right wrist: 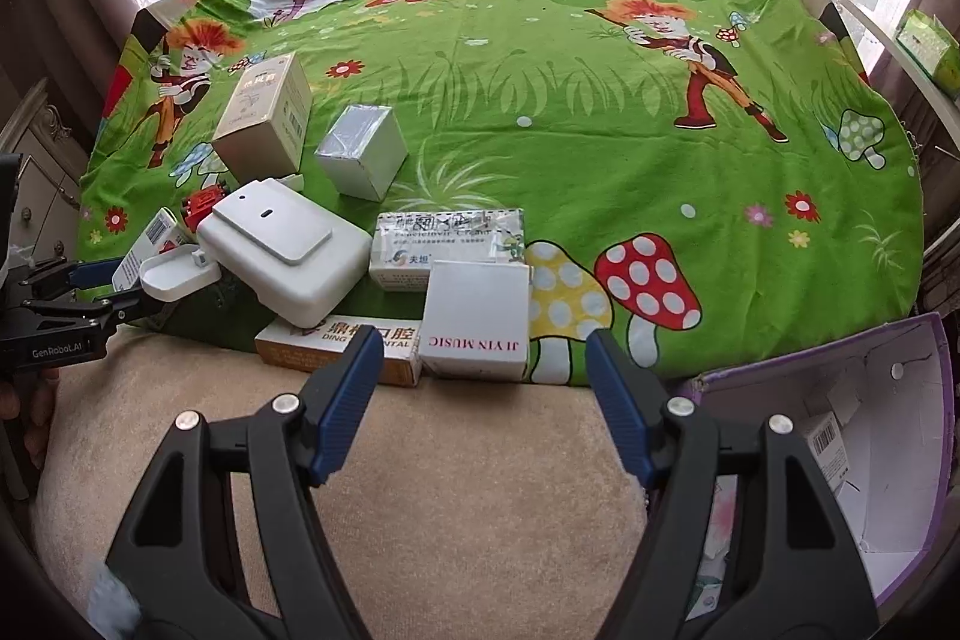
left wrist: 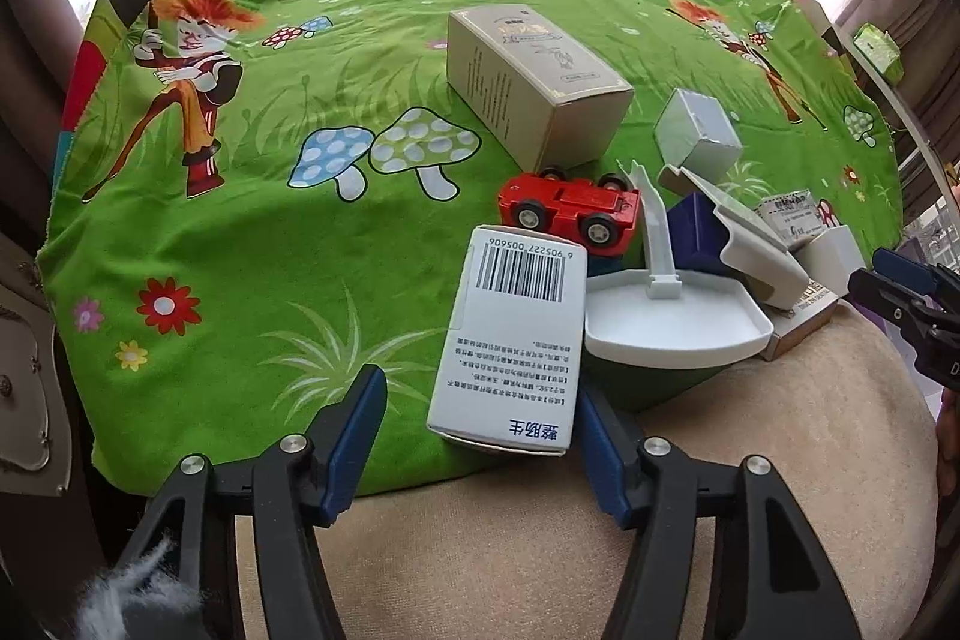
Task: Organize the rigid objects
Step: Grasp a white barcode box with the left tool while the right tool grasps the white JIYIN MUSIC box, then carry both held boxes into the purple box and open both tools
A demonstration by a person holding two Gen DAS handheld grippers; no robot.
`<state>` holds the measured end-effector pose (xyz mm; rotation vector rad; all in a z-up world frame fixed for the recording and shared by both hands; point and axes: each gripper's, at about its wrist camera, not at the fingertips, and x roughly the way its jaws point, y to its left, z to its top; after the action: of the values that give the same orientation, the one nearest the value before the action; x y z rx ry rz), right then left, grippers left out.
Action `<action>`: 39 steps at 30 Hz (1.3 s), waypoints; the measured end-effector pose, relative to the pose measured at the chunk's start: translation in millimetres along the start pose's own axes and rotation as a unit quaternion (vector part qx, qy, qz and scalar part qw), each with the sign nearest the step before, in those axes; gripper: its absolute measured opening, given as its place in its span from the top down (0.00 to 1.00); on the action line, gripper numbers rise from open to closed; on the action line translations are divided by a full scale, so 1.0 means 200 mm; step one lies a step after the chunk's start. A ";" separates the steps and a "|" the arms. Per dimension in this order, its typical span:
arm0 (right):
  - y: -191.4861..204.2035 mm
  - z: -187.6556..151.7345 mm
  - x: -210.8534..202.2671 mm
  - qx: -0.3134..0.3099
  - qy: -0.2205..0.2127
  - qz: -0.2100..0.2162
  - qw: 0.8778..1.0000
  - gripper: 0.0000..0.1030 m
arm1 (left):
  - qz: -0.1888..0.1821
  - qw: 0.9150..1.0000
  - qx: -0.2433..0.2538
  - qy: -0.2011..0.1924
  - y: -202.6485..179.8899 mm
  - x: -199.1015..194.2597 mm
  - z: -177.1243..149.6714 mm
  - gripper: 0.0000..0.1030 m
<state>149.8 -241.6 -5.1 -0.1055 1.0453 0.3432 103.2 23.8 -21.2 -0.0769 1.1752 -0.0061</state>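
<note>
- We count eight small boxes on the green cartoon cloth [right wrist: 600, 112] that covers the surface, and one red toy car [left wrist: 570, 211].
- The boxes are: a white barcode box [left wrist: 510, 340], a beige carton [left wrist: 528, 82], a silver-grey cube box [right wrist: 360, 151], a white cream box [right wrist: 444, 244], a white JI YIN MUSIC box [right wrist: 474, 319], an orange-and-white dental box [right wrist: 336, 349], a dark blue box [left wrist: 696, 235] and a white hinged case [right wrist: 282, 250] with its lid [right wrist: 177, 274] swung open.
- The toy car lies on its side, between the beige carton and the barcode box, touching the barcode box's far end.
- One container shows: a purple-edged cardboard box [right wrist: 912, 520] at the right of the right wrist view, lying open toward us. In it we see one small white barcoded packet [right wrist: 828, 445]; the rest of its inside is too dim to count.
- The open lid of the hinged case holds nothing that we can see.
- The left tool [left wrist: 480, 436] has the near end of the barcode box between its blue fingers [left wrist: 360, 430]. The right finger lies against the box; the left one stands clear of it, so nothing is pinched.
- The right tool [right wrist: 483, 388] is spread wide above the beige blanket [right wrist: 450, 490], just short of the JI YIN MUSIC box, with nothing in it.
</note>
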 end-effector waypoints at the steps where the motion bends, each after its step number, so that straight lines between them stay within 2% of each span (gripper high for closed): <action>1: 0.00 0.01 0.01 -0.001 0.002 -0.001 1.000 0.29 | -0.001 1.000 0.001 0.001 0.00 0.01 0.00 0.51; 3: 0.00 0.02 0.04 0.001 0.007 -0.002 1.000 0.29 | 0.000 1.000 0.001 0.003 0.00 0.01 -0.01 0.56; 8: 0.02 0.04 0.08 -0.004 0.012 -0.004 1.000 0.30 | 0.000 1.000 -0.006 -0.004 0.01 0.00 -0.02 0.58; 15: 0.01 0.03 0.12 -0.001 0.024 0.005 1.000 0.55 | 0.007 1.000 -0.024 -0.015 0.03 -0.03 -0.06 0.58; 22: 0.01 0.01 0.10 0.001 0.012 0.004 1.000 0.56 | 0.014 0.998 -0.056 -0.035 0.08 -0.08 -0.09 0.58; 31: -0.02 -0.03 -0.04 0.012 -0.037 -0.007 0.999 0.56 | 0.017 0.992 -0.095 -0.082 0.10 -0.22 -0.16 0.58; 36: -0.05 -0.08 -0.12 0.022 -0.054 -0.005 0.998 0.56 | -0.015 0.990 -0.080 -0.117 0.01 -0.32 -0.19 0.58; 39: -0.08 -0.12 -0.17 0.033 -0.063 -0.002 0.997 0.56 | -0.037 0.990 -0.057 -0.122 -0.09 -0.35 -0.19 0.58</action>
<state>120.7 -270.2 10.9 -0.0260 0.9312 0.3065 41.6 6.8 29.0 -0.2170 0.9273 0.0048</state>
